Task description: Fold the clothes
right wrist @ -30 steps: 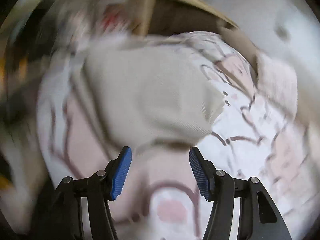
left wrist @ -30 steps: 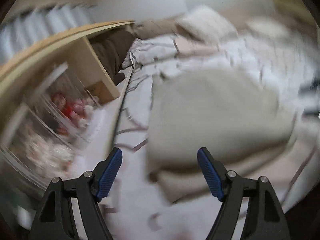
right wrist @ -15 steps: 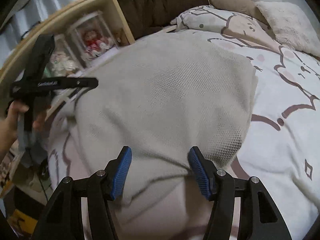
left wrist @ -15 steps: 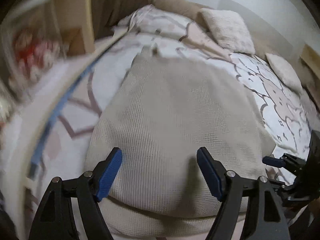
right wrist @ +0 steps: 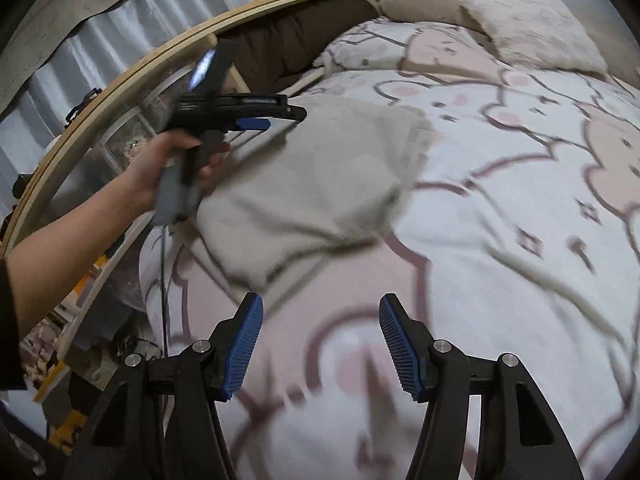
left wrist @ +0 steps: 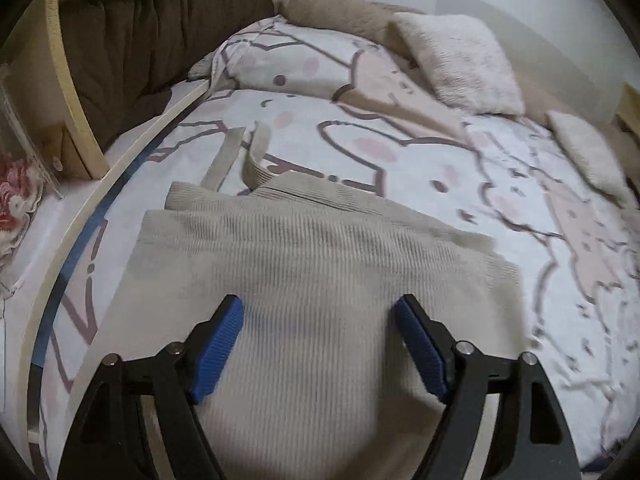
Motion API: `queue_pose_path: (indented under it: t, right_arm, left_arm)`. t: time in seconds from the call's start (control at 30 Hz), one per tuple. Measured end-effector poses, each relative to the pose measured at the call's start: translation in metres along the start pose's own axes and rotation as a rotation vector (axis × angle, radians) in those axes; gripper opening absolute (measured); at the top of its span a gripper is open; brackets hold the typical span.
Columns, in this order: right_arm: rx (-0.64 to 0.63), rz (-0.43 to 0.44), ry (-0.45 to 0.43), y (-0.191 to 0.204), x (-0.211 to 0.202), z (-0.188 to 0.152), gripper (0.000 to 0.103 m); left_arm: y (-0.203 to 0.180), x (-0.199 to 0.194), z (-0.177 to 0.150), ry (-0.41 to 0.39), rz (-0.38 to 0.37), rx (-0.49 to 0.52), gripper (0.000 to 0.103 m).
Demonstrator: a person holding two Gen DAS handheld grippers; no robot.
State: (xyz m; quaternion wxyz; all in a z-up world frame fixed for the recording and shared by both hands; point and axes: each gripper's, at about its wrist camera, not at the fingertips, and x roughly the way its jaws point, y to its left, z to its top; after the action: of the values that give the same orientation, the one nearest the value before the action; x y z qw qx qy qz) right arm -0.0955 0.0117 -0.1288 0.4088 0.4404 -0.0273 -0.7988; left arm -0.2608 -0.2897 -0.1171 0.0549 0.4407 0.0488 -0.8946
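Ahead of both pairs of jaws spreads a bed under a printed duvet (left wrist: 400,148) bearing pale pink animal shapes outlined in brown; two fluffy cream cushions (left wrist: 460,64) lie at its far end, and a curved wooden bed frame (left wrist: 76,224) with a shelf compartment holding a dark brown blanket (left wrist: 132,44) runs along the left. Nothing lies between either pair of jaws. The beige knitted garment (left wrist: 312,280), ribbed in texture and folded to a rough rectangle, lies flat on the duvet directly under and ahead of the left gripper (left wrist: 320,344), whose jaws stand wide apart and hold nothing; two narrow straps (left wrist: 224,156) extend from its far edge. The right gripper (right wrist: 320,344) likewise has its jaws spread wide and empty, over bare duvet, with the garment (right wrist: 320,184) ahead and to their left. Only the right wrist view shows the person's hand (right wrist: 160,168) gripping the left tool (right wrist: 240,116) above the garment's left edge, a pleated curtain (right wrist: 104,52) beyond the frame, and clutter beside the bed; only the left wrist view shows the straps.
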Motion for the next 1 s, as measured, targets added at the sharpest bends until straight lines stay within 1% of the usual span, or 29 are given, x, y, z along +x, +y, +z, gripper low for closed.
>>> queue_pose_path:
  t: [0.03, 0.2, 0.23, 0.33, 0.43, 0.5, 0.53, 0.6, 0.7, 0.73, 0.8, 0.87, 0.97, 1.0]
  right_arm:
    - [0.016, -0.012, 0.003, -0.006, -0.009, -0.005, 0.061]
    - [0.126, -0.097, 0.004, -0.043, -0.045, -0.031, 0.061]
    - [0.151, -0.105, 0.003, -0.049, -0.049, -0.034, 0.061]
    - [0.205, -0.116, -0.021, -0.060, -0.065, -0.040, 0.061]
    - [0.198, -0.128, -0.052, -0.059, -0.079, -0.040, 0.061]
    - [0.194, -0.118, -0.065, -0.056, -0.084, -0.040, 0.062]
    - [0.192, -0.112, -0.071, -0.055, -0.086, -0.039, 0.062]
    - [0.182, -0.100, -0.084, -0.051, -0.089, -0.039, 0.069]
    - [0.161, -0.093, -0.093, -0.045, -0.090, -0.040, 0.069]
    - [0.156, -0.092, -0.092, -0.043, -0.090, -0.040, 0.069]
    - [0.150, -0.096, -0.087, -0.041, -0.089, -0.041, 0.069]
    - [0.148, -0.109, -0.089, -0.038, -0.090, -0.042, 0.069]
    - [0.155, -0.138, -0.099, -0.033, -0.094, -0.041, 0.069]
    - [0.166, -0.151, -0.105, -0.032, -0.097, -0.040, 0.076]
  left_arm:
    - [0.000, -0.002, 0.000, -0.006, 0.003, -0.002, 0.087]
    - [0.000, -0.015, -0.002, -0.034, 0.020, -0.014, 0.089]
    - [0.000, -0.017, -0.002, -0.040, 0.023, -0.016, 0.087]
    - [-0.002, -0.029, -0.006, -0.062, 0.037, -0.017, 0.087]
    - [-0.002, -0.062, -0.026, -0.093, 0.073, -0.013, 0.087]
    - [0.004, -0.076, -0.042, -0.082, 0.103, -0.038, 0.087]
    - [0.009, -0.079, -0.051, -0.066, 0.117, -0.054, 0.088]
    - [0.021, -0.081, -0.071, -0.029, 0.145, -0.093, 0.087]
    - [0.035, -0.070, -0.099, 0.019, 0.179, -0.119, 0.088]
    - [0.036, -0.067, -0.104, 0.024, 0.190, -0.114, 0.088]
    - [0.035, -0.069, -0.109, -0.002, 0.209, -0.089, 0.088]
    - [0.033, -0.076, -0.110, -0.019, 0.200, -0.112, 0.088]
    - [0.028, -0.092, -0.113, -0.043, 0.163, -0.157, 0.088]
    - [0.026, -0.098, -0.114, -0.053, 0.154, -0.168, 0.088]
